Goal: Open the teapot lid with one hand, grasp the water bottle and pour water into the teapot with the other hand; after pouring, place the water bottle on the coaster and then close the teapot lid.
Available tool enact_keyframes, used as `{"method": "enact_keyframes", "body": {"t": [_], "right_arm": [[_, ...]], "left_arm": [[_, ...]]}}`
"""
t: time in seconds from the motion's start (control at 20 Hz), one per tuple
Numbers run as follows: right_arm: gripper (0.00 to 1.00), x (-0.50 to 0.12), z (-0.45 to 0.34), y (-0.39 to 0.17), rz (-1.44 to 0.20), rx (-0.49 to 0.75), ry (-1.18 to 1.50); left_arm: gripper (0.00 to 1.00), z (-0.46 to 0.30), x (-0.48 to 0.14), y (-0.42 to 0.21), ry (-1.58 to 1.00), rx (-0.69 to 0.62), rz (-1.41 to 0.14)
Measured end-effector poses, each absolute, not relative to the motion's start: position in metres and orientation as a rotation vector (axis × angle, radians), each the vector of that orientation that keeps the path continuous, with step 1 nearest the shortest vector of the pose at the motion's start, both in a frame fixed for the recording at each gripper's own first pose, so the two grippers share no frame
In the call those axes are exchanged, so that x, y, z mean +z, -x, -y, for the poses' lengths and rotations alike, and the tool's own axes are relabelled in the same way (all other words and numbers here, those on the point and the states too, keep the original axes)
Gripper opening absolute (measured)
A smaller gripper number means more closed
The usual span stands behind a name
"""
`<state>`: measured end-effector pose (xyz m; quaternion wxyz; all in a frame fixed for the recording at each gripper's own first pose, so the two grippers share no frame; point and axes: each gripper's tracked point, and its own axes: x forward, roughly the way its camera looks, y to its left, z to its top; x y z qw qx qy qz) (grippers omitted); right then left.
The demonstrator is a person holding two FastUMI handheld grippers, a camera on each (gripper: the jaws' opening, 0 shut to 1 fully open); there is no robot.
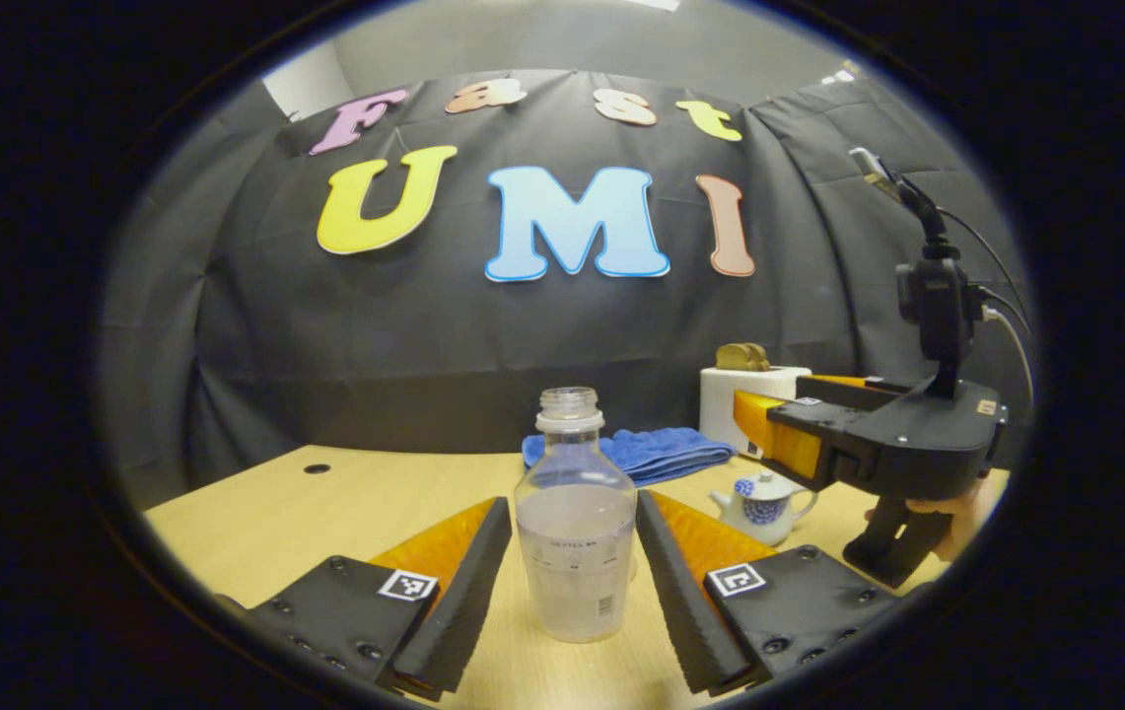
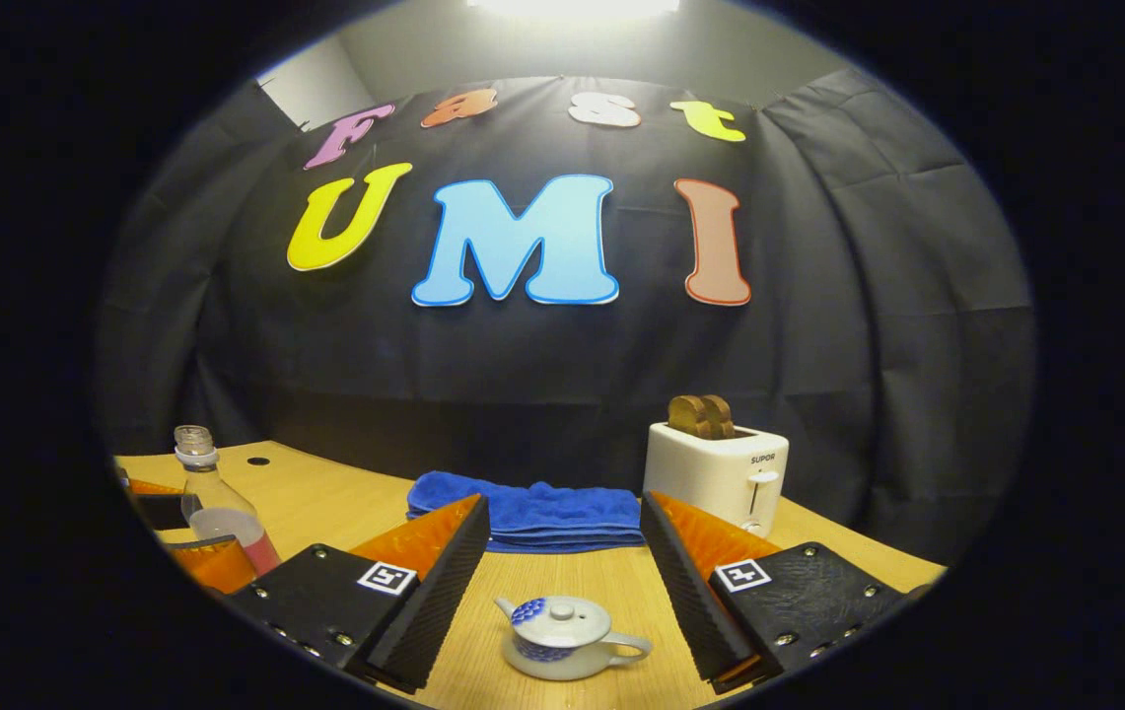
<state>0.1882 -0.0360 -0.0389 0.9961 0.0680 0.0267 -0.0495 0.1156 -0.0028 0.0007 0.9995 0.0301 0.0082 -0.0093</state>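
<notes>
An uncapped clear water bottle point(image 1: 575, 523), partly full, stands upright on the wooden table between the fingers of my left gripper point(image 1: 572, 582). The fingers flank it with small gaps on both sides, so the gripper is open. A small white teapot with blue pattern point(image 2: 562, 636) sits with its lid on, between and just ahead of the open fingers of my right gripper point(image 2: 562, 602). In the left gripper view the teapot point(image 1: 764, 505) lies to the right, under the right gripper point(image 1: 769, 434), which a hand holds. The bottle point(image 2: 212, 503) stands far left in the right gripper view.
A folded blue towel point(image 2: 532, 518) lies at the back of the table point(image 1: 325, 513). A white toaster point(image 2: 720, 473) with bread slices stands at the back right. A small hole point(image 1: 316, 468) is in the tabletop at the back left.
</notes>
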Motion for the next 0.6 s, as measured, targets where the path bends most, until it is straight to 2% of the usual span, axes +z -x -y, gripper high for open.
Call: {"method": "enact_keyframes", "body": {"t": [0.3,0.35,0.4,0.5,0.6], "right_arm": [[0.94,-0.088,0.036,-0.204,-0.187,-0.121,-0.118],[0.88,-0.095,0.037,-0.206,-0.211,-0.124,-0.129],[0.77,-0.099,0.036,-0.206,-0.228,-0.124,-0.139],[0.73,-0.101,0.037,-0.209,-0.243,-0.138,-0.132],[0.58,-0.105,0.034,-0.211,-0.256,-0.130,-0.122]], "left_arm": [[0.98,0.000,-0.013,-0.125,-0.026,-0.022,-0.033],[0.99,0.001,-0.015,-0.126,-0.026,-0.024,-0.036],[1.00,0.001,-0.015,-0.127,-0.024,-0.027,-0.036],[1.00,0.002,-0.017,-0.128,-0.012,-0.040,-0.035],[1.00,0.004,-0.018,-0.128,-0.012,-0.048,-0.041]]}}
